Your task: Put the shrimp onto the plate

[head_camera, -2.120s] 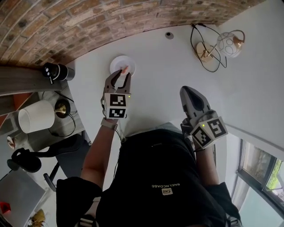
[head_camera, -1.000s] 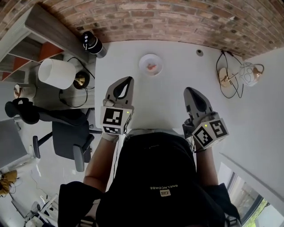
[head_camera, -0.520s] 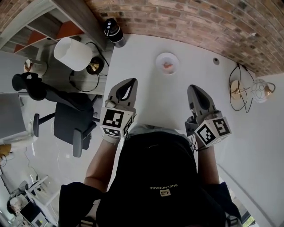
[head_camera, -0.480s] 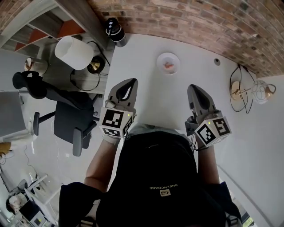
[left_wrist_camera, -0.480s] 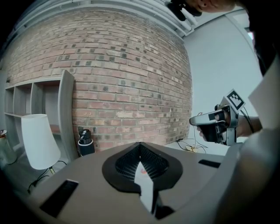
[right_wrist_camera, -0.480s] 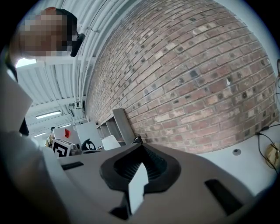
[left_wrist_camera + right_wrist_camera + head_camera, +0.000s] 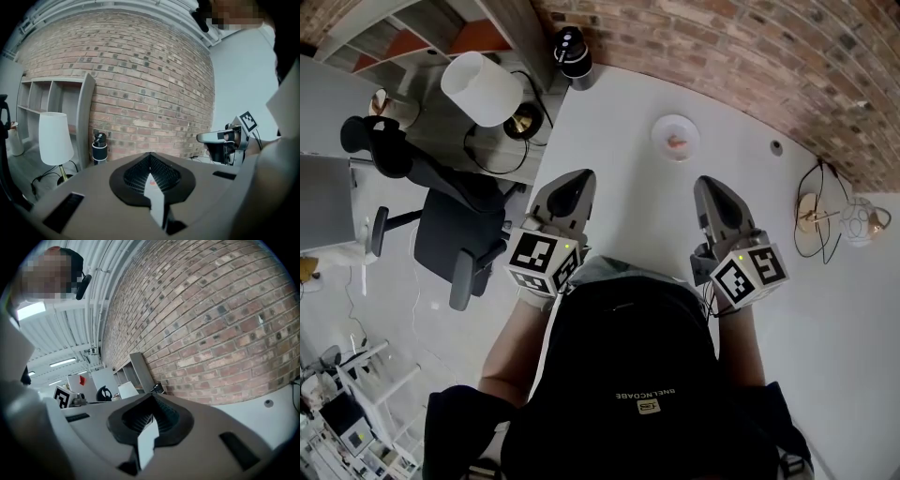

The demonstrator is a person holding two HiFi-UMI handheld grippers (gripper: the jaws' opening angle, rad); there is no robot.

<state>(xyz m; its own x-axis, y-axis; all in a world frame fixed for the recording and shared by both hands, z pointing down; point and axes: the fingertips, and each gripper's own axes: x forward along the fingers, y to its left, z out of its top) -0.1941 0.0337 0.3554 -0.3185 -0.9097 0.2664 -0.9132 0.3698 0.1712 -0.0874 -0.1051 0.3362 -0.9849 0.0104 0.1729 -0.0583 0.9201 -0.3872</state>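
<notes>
The left gripper (image 7: 582, 177) is held above the near edge of the white tabletop (image 7: 619, 122) with its two grey jaws pressed together and nothing between them; its own view shows the black ribbed pads meeting at the tip (image 7: 150, 155). The right gripper (image 7: 706, 182) is held beside it at about the same level, and its jaws are also closed on nothing, the pads meeting in its own view (image 7: 151, 398). The small round white plate (image 7: 664, 129) sits on the table ahead of both claws, well apart from either tip. It is ahead and to the right of the left claw, and ahead and slightly to the left of the right claw, which is the nearer. The small pink-orange shrimp (image 7: 677, 143) lies on that plate, near its middle. Beyond the left claw, a black cylindrical bottle with a pale band (image 7: 573, 54) stands at the table's far corner against the red brick wall (image 7: 722, 47). To that claw's left, off the table, is a lamp with a white drum shade (image 7: 485, 87).
</notes>
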